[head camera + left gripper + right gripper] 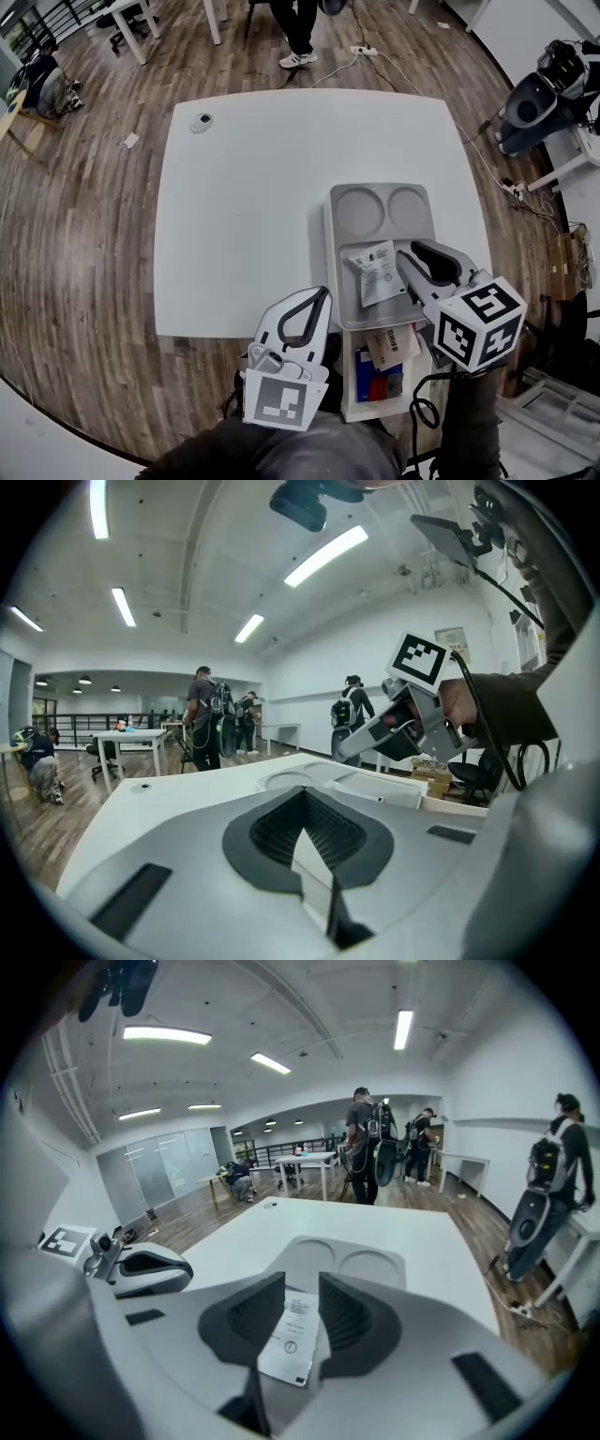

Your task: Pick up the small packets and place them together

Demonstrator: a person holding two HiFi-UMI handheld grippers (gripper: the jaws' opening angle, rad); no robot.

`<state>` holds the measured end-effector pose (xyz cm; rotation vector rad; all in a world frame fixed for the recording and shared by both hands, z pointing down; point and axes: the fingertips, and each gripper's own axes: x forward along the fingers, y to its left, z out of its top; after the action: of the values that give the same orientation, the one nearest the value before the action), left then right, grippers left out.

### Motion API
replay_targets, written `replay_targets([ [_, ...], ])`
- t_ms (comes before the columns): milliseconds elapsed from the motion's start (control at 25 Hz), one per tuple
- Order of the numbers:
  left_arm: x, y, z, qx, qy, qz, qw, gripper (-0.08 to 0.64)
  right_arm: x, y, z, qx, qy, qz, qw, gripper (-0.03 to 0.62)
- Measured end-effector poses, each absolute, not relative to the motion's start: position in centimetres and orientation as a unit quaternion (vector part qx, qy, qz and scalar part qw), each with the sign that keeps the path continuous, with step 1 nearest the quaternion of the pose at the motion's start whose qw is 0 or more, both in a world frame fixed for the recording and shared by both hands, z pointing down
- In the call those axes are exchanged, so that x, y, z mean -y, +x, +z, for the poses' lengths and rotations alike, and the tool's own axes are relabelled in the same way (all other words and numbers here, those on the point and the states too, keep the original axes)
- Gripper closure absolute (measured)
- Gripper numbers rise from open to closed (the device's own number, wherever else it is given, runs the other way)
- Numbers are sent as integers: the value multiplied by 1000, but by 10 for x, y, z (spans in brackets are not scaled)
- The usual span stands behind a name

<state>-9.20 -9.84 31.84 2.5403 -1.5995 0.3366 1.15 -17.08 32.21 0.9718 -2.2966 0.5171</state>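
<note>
Illegibly printed white packet (378, 272), grey tray (375, 236)

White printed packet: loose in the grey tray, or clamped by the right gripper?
Loose: the white printed packet lies flat in the grey tray; the right gripper's jaws stand apart.

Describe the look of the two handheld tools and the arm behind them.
The left tool and right tool are light grey shells with black ribbed pads. Each carries a white cube with black square markers. A black cable loops beside the dark sleeve on the right arm.
</note>
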Motion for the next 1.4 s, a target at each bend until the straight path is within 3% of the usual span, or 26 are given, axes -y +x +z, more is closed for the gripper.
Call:
replay_targets([
  [520,102,-42,328,462,877,118,66,560,84,66,301,844,433,202,244,491],
  [800,98,-28,333,423,896,123,51,560,23,34,361,834,402,240,293,491],
  [1040,95,-22,340,403,905,124,49,560,17,30,415,796,411,214,390,395],
  [1280,95,-20,351,394,908,128,57,560,29,37,439,773,428,223,411,279],
  [1400,96,-21,357,393,908,133,63,560,35,42,445,764,431,209,431,265],
])
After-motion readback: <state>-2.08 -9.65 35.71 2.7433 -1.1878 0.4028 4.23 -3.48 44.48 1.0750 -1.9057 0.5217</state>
